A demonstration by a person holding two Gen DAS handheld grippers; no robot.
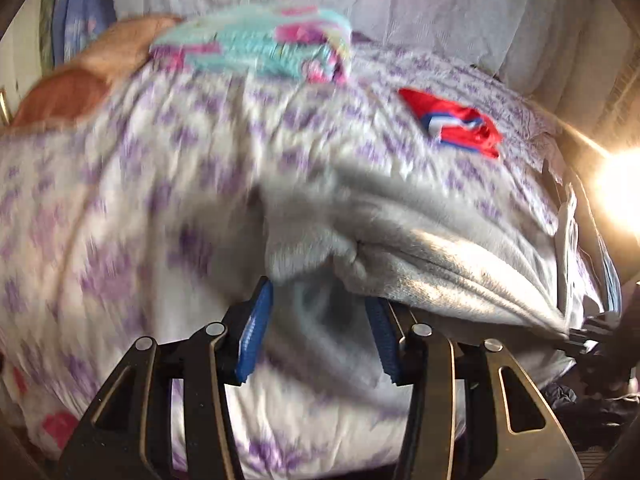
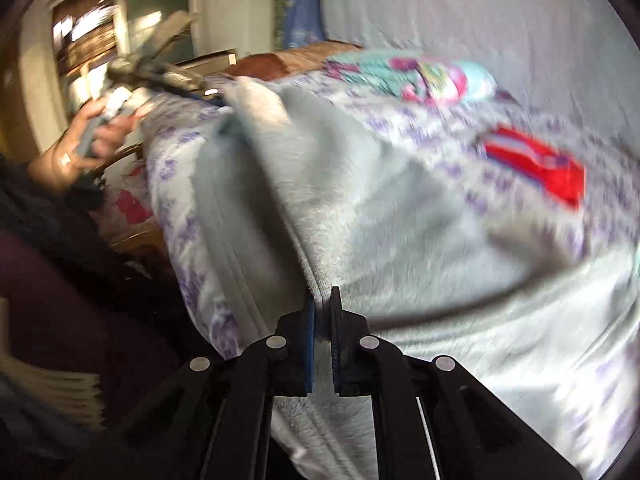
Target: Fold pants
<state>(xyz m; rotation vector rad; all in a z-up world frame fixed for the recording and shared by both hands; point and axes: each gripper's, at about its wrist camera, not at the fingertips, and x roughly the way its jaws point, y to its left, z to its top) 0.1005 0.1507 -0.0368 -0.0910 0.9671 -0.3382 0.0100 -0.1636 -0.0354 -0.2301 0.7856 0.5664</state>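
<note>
The pants [image 1: 400, 224] are light grey and fleecy, lying bunched on a white bedcover with purple flowers [image 1: 120, 208]. In the left wrist view my left gripper [image 1: 320, 300] is open, its blue pads wide apart just under the hanging edge of the pants, gripping nothing. In the right wrist view the pants [image 2: 360, 200] spread across the bed, and my right gripper [image 2: 323, 300] is shut on a seam edge of them. The left gripper [image 2: 160, 72] also shows there at the far left end of the pants, held by a hand. Both views are motion-blurred.
A folded teal and pink garment [image 1: 256, 48] lies at the back of the bed. A folded red, white and blue garment [image 1: 456, 120] lies to its right. An orange-brown cushion [image 1: 72, 92] sits at the left. Bright light glares at the right edge [image 1: 620, 188].
</note>
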